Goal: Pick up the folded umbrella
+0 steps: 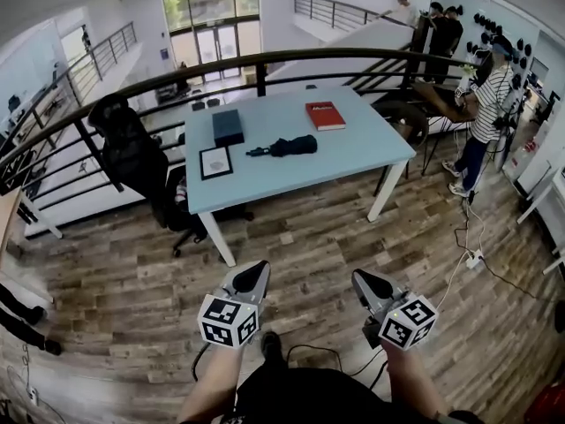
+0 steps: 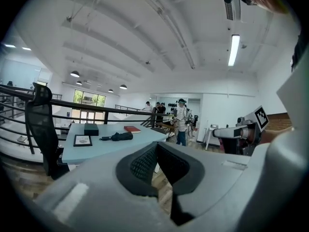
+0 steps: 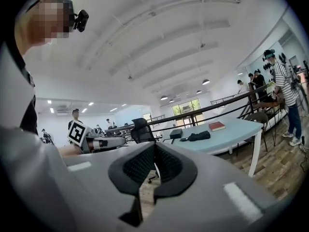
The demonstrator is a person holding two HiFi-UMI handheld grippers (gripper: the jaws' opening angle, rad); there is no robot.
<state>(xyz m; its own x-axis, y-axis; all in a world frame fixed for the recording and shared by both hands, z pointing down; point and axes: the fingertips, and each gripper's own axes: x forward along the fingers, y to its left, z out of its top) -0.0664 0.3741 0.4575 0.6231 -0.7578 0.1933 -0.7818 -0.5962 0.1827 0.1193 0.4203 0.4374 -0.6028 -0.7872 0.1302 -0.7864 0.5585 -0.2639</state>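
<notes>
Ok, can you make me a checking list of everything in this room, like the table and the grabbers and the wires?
Surface: pale blue table, mostly bare.
Job's things: folded umbrella, black, lying flat near the table's middle, untouched.
Clutter: red book, dark box and framed picture, all apart from the umbrella.
Grippers: left gripper and right gripper both shut and empty, held over the floor short of the table.
Cables: white cable with a power strip on the floor at right; black cable by the person's feet.
Surroundings: wooden floor, black office chair, curved railing, person in a striped shirt, others by the stairs.
</notes>
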